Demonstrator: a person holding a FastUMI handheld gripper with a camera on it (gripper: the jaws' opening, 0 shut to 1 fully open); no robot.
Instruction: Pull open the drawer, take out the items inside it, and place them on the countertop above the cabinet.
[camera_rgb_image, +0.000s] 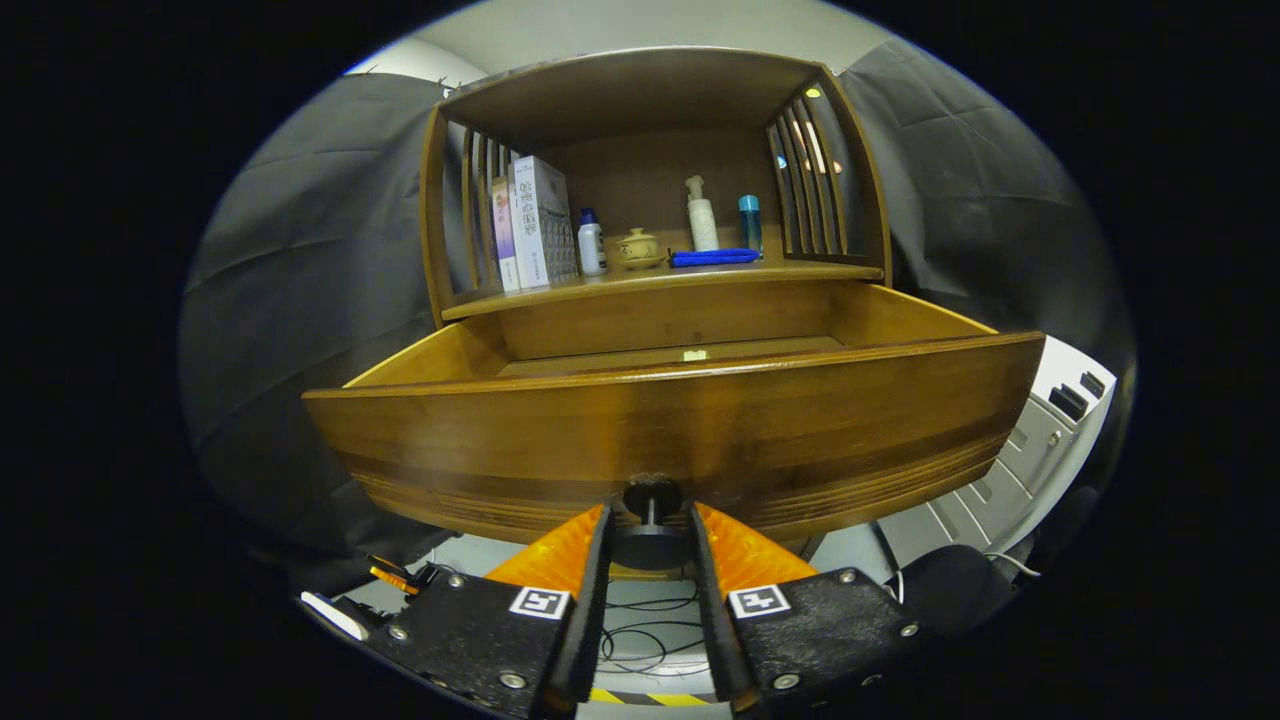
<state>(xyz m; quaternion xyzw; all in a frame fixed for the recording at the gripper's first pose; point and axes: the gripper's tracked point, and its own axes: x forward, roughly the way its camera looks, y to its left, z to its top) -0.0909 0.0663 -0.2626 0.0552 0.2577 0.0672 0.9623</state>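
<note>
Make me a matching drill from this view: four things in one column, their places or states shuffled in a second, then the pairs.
Things:
1. Wooden drawer
2. Dark round drawer knob
3. Flat blue item
4. Tall white boxes

Places or states:
A. Lying on the shelf near the white pump bottle
B. Pulled out
C. Standing at the shelf's end, beside the slatted side
D. Between the gripper fingers

Pairs: 1-B, 2-D, 3-A, 4-C

Brown wooden drawer (680, 420), ridged lower front, dark knob (652, 497). On countertop (660, 282): blue cloth (714, 257), white pump bottle (701, 215), teal bottle (750, 220), tan teapot (638, 249), white patterned boxes (540, 222).
</note>
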